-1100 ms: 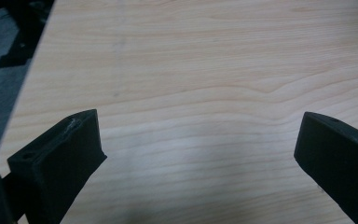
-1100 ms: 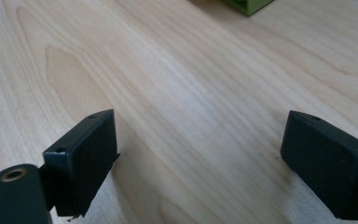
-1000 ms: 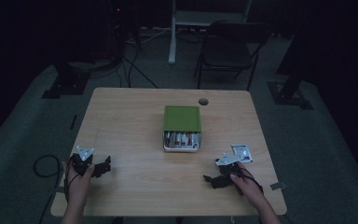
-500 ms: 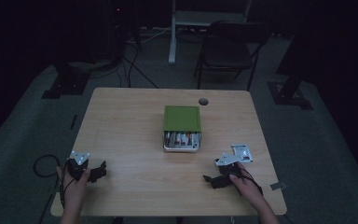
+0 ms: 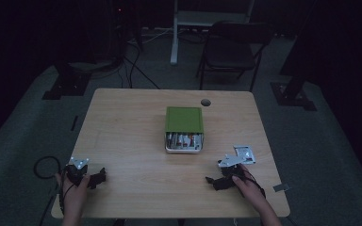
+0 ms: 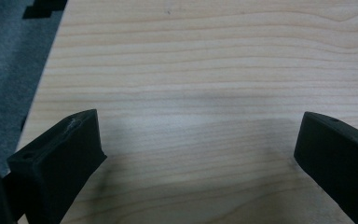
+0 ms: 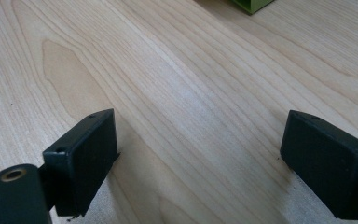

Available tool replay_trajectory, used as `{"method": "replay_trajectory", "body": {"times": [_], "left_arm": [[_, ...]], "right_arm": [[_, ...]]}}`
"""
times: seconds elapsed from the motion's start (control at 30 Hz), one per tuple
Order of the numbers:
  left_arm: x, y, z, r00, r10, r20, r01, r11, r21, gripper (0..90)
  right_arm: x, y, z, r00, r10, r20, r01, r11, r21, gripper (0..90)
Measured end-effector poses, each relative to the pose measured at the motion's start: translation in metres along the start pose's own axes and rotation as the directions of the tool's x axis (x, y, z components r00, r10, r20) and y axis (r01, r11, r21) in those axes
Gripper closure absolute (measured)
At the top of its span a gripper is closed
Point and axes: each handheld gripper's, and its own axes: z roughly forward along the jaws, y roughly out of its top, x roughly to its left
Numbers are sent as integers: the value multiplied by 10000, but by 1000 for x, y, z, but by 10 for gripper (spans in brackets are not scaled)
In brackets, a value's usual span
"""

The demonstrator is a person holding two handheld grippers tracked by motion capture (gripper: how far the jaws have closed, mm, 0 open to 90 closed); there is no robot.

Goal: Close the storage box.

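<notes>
A green-lidded box with a white tray beneath, its open near end showing small packed items too dim for me to make out, sits at the middle of the pale wooden table, well apart from both of my tools; a corner of that green box juts into the top of the right gripper view; my right black two-jaw gripper lies low on the wood near the table's front right, its jaws spread wide with nothing but bare grain between them, my right hand behind it; a small grey and white flat piece rests on the table just beyond that hand; my left black two-jaw gripper sits near the front left corner, jaws likewise parted over bare wood and grasping nothing, my left hand wrapped round its body; beyond the far edge, a dark folding chair stands on grey carpet among cables.
</notes>
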Motion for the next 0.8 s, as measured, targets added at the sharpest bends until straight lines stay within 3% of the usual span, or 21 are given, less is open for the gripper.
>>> {"method": "replay_trajectory", "body": {"times": [0.33, 0.53, 0.8], "left_arm": [[-3, -3, 3, 9999, -120, 81, 119, 9998, 165, 12], [-2, -3, 3, 9992, -192, 358, 185, 9996, 216, 13], [-10, -2, 4, 9992, -326, 233, 321, 9993, 212, 11]], "right_arm": [[0, 0, 0, 10000, -18, 0, 18, 10000, -1, 104], [0, 0, 0, 10000, -6, 0, 6, 10000, -6, 103], [0, 0, 0, 10000, -17, 0, 17, 10000, -2, 103]]}}
